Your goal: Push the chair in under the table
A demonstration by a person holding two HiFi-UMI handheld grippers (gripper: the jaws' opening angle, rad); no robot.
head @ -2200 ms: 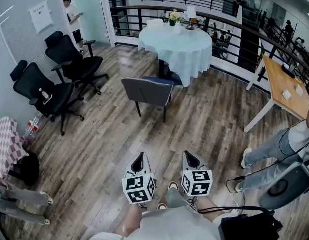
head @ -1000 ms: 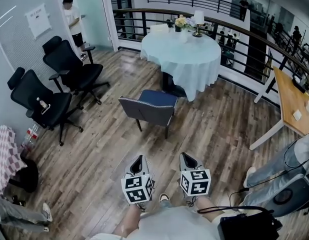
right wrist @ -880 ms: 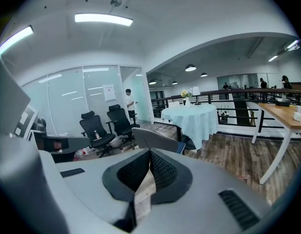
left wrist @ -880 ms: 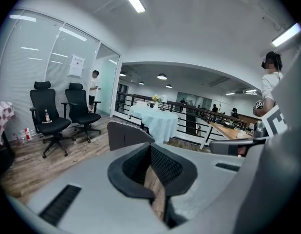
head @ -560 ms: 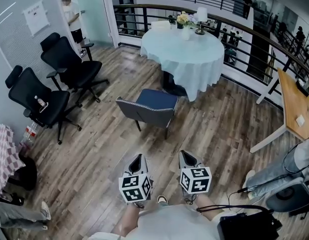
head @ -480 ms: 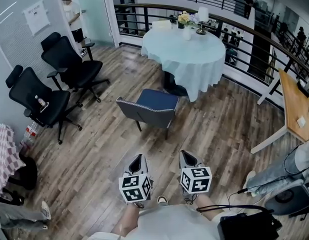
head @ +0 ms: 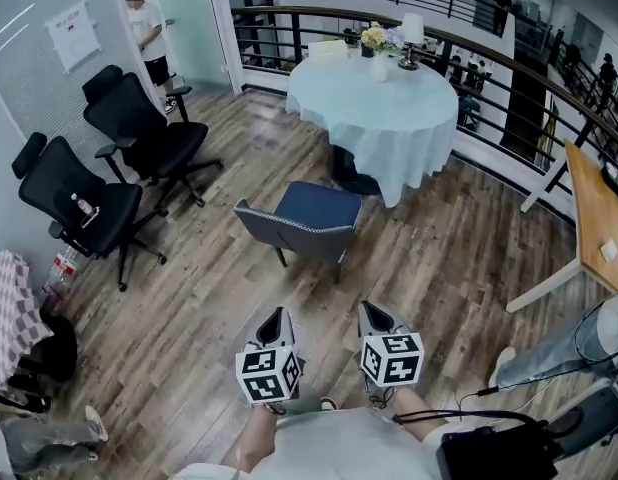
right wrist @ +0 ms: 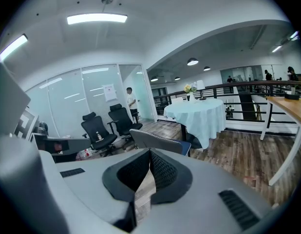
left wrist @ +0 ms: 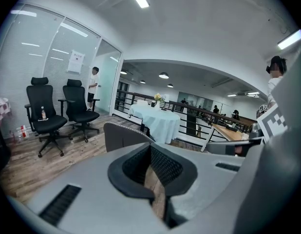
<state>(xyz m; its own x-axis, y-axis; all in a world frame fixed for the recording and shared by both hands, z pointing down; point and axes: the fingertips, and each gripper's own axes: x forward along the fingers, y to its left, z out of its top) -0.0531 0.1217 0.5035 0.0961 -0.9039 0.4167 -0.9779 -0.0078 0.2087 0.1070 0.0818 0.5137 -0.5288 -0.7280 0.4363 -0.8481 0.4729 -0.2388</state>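
A grey chair (head: pixel 307 221) with a blue seat stands pulled out from the round table (head: pixel 374 88), which wears a pale green cloth; the chair's back faces me. It shows too in the left gripper view as the chair (left wrist: pixel 122 136) before the table (left wrist: pixel 155 118), and in the right gripper view as the chair (right wrist: pixel 158 141) before the table (right wrist: pixel 199 112). My left gripper (head: pixel 277 317) and right gripper (head: pixel 372 310) are side by side, both shut and empty, a stretch of floor short of the chair back.
Two black office chairs (head: pixel 109 173) stand at the left by the glass wall, where a person (head: pixel 147 38) is. A wooden desk (head: pixel 597 218) and another person's legs (head: pixel 564 353) are at the right. A black railing (head: pixel 489 78) runs behind the table. Flowers (head: pixel 373 38) and a lamp sit on it.
Both grippers and my view have moved forward toward the chair and table; the chair now lies a little closer. Both grippers stay shut.
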